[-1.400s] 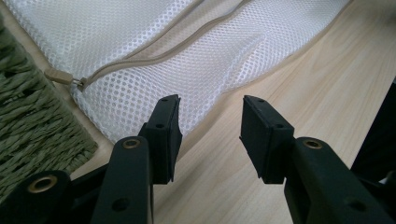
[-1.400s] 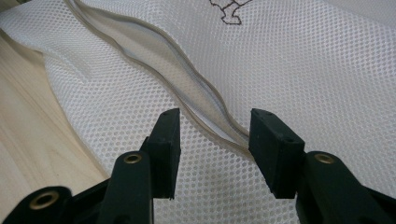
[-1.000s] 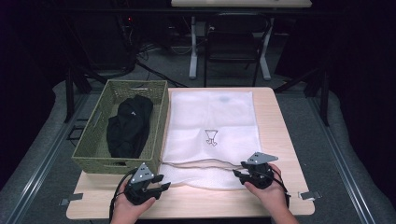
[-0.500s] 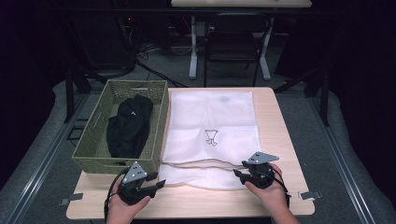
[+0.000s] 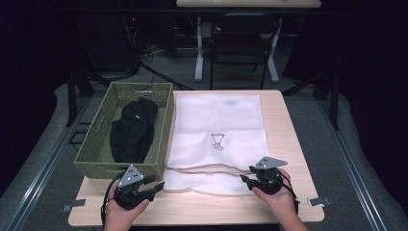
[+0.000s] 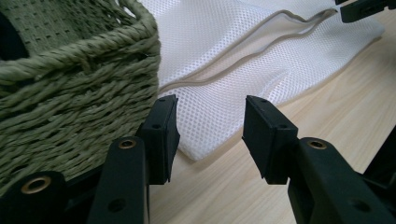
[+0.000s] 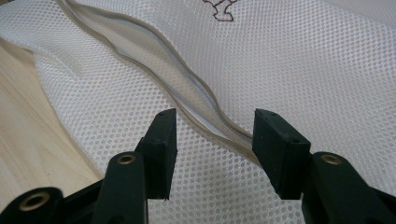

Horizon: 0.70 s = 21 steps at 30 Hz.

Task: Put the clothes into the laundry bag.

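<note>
A white mesh laundry bag (image 5: pixel 217 139) lies flat on the wooden table (image 5: pixel 284 115), a small dark emblem (image 5: pixel 218 141) at its middle. Its grey-edged opening (image 7: pixel 187 88) runs along the near side (image 6: pixel 243 56). My left gripper (image 5: pixel 153 187) stands open at the bag's near left corner (image 6: pixel 205 140), which lies between and just beyond the jaws. My right gripper (image 5: pixel 244 180) is open over the mesh at the near right, its jaws either side of the grey edge. Nothing is held.
A green woven basket (image 5: pixel 96 159) with a black garment (image 5: pixel 132 130) in it stands at the table's left, close beside my left gripper (image 6: pixel 210 135). A chair and table legs stand on the dark floor beyond the far edge.
My left gripper has slid left and slightly nearer along the front edge, to the bag's near left corner. The right gripper and the bag have stayed put.
</note>
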Tool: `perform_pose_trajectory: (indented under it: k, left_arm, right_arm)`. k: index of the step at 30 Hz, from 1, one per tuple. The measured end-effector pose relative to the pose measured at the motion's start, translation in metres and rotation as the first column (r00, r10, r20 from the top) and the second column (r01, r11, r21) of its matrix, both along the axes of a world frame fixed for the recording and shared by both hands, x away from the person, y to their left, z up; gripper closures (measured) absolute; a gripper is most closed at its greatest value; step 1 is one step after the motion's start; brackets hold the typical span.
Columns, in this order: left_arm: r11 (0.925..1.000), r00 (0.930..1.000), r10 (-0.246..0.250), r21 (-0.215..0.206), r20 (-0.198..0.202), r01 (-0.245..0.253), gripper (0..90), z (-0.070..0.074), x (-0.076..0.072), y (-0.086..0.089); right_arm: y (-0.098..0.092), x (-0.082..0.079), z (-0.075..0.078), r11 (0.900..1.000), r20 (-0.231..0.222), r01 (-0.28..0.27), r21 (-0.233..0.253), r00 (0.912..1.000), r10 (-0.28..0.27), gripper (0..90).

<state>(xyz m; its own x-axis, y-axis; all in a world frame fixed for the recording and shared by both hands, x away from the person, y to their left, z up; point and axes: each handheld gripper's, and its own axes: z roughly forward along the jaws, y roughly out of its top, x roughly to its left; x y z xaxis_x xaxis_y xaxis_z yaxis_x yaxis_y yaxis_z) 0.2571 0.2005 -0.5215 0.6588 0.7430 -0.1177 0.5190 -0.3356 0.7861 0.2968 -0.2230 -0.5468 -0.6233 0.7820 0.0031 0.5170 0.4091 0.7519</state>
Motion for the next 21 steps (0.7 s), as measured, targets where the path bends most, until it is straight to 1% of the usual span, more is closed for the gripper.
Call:
perform_pose_trajectory:
  k: [11, 14, 17, 21]
  left_arm:
    - [0.9989, 0.9988, 0.046, -0.014, 0.018, -0.046, 55.2, 0.007, 0.000, 0.014]
    - [0.9979, 0.9977, 0.062, -0.021, 0.028, -0.062, 55.2, 0.008, 0.000, 0.017]
    - [0.9971, 0.9969, 0.074, -0.020, 0.027, -0.073, 55.1, 0.010, 0.000, 0.021]
    - [0.9947, 0.9946, 0.098, -0.033, 0.034, -0.097, 54.3, 0.011, -0.001, 0.025]
  right_arm:
    - [0.000, 0.000, 0.000, 1.000, 0.001, 0.002, 0.000, 1.0000, -0.002, 50.1]
    - [0.000, 0.000, 0.000, 1.000, 0.001, 0.004, 0.000, 1.0000, -0.004, 50.1]
    - [0.000, 0.000, 0.000, 1.000, 0.001, 0.003, 0.001, 1.0000, -0.003, 50.0]
    - [0.000, 0.000, 0.000, 1.000, 0.001, 0.003, 0.000, 1.0000, -0.003, 50.0]
